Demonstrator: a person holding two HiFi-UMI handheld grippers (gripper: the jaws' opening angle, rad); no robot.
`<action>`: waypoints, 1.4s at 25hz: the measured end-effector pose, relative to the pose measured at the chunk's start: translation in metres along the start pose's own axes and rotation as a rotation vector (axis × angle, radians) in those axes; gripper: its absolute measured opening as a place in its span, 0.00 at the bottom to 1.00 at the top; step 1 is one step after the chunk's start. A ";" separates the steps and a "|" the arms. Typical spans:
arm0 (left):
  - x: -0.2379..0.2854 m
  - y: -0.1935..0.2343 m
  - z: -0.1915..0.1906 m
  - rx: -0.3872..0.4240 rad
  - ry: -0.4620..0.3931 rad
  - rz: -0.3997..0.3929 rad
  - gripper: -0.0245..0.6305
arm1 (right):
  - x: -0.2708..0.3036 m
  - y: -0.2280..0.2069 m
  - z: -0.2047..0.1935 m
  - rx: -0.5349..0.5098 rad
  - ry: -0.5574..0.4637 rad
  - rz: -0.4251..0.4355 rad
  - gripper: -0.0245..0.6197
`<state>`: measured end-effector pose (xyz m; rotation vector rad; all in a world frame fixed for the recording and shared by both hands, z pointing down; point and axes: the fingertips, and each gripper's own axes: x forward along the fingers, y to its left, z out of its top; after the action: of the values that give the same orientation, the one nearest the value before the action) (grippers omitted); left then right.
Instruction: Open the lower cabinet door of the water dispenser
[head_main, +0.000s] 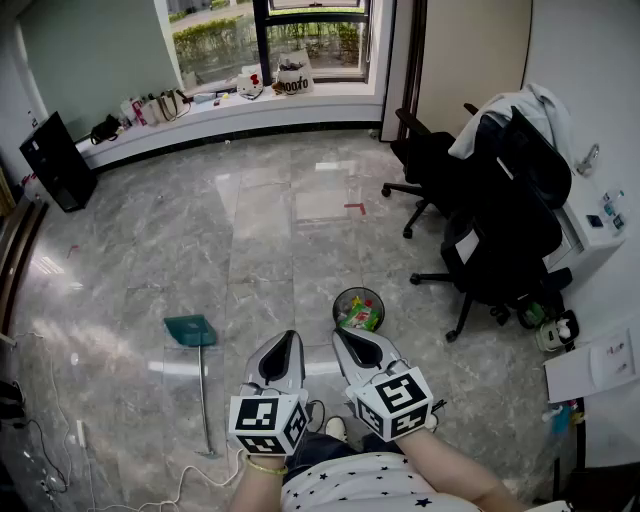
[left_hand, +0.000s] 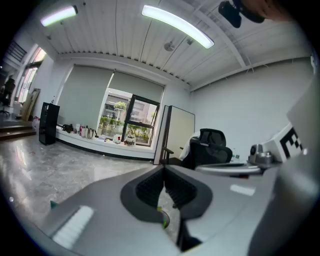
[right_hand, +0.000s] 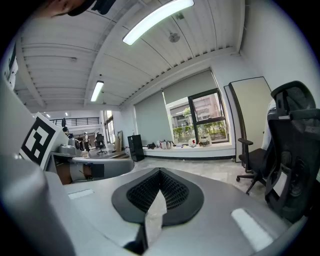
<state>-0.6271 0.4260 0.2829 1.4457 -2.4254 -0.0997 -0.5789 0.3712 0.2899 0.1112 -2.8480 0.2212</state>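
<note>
Both grippers are up in front of the person, side by side over the grey marbled floor (head_main: 250, 230) and tilted slightly downward. In the head view the left gripper (head_main: 289, 343) and the right gripper (head_main: 347, 343) sit close together, not touching, each carrying its black-and-white marker cube near the wrist.

In the left gripper view, the left gripper (left_hand: 164, 172) has its jaws closed tip to tip, with nothing caught between them. The right gripper view shows the same: the right gripper (right_hand: 160, 174) is closed tight and empty.

Now the target. The white box-shaped water dispenser (head_main: 592, 225) stands at the far right edge of the head view, against the wall and well apart from both grippers. Black office chairs (head_main: 500, 250) crowd the floor beside it, one draped with a white garment (head_main: 520, 108). Lower down that right edge is a white panel (head_main: 592, 365); I cannot tell whether it is the lower cabinet door.

Just beyond the gripper tips is a round black waste bin (head_main: 359, 308) with green rubbish inside. To the left, a teal dustpan on a long handle (head_main: 191, 330) rests on the floor. Along the far side runs a white window ledge (head_main: 250, 112) lined with small items, with a black upright box (head_main: 58, 162) at its left end.
</note>
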 end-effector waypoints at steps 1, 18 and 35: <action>0.003 -0.004 0.000 0.003 0.003 -0.004 0.05 | -0.003 -0.006 0.000 0.004 -0.001 -0.006 0.03; 0.119 -0.262 -0.019 0.070 0.043 -0.201 0.05 | -0.163 -0.223 -0.002 0.051 -0.046 -0.196 0.03; 0.193 -0.654 -0.106 0.186 0.201 -0.752 0.05 | -0.464 -0.466 -0.076 0.254 -0.112 -0.744 0.03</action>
<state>-0.1268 -0.0493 0.2858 2.2553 -1.6589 0.1037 -0.0685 -0.0508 0.2960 1.2258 -2.6434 0.4125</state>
